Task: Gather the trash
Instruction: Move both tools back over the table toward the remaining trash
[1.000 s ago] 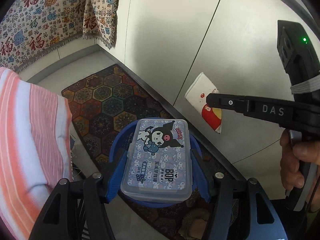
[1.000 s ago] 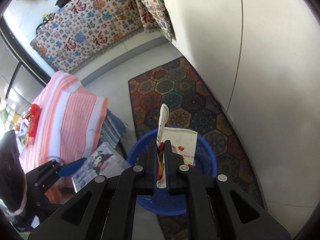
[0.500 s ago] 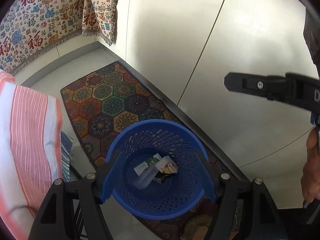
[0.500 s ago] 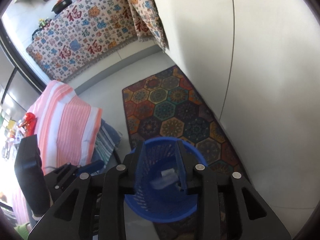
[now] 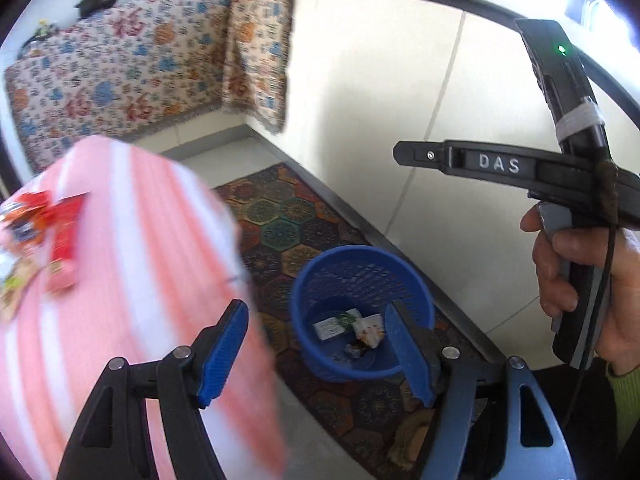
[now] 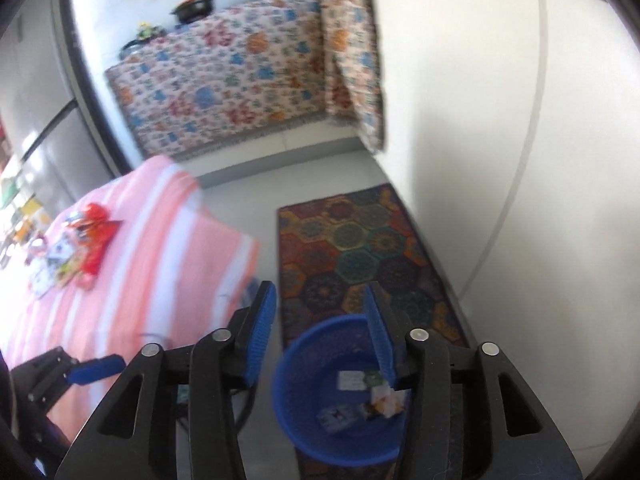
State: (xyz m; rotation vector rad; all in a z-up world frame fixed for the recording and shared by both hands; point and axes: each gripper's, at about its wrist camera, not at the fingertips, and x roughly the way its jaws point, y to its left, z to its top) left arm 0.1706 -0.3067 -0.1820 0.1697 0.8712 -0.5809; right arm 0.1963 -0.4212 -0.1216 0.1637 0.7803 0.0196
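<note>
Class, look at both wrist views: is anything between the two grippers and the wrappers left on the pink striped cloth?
Nothing visible blocks them. The left gripper and right gripper, both empty, hang by the blue plastic mesh basket; the wrappers lie exposed on the pink striped cloth.

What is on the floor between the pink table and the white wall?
A colourful rug with a blue basket standing on it, seen in both views.

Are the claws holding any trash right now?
No. The left claw is open and empty, the right claw is opening with nothing inside. The trash lies in the blue basket.
</note>
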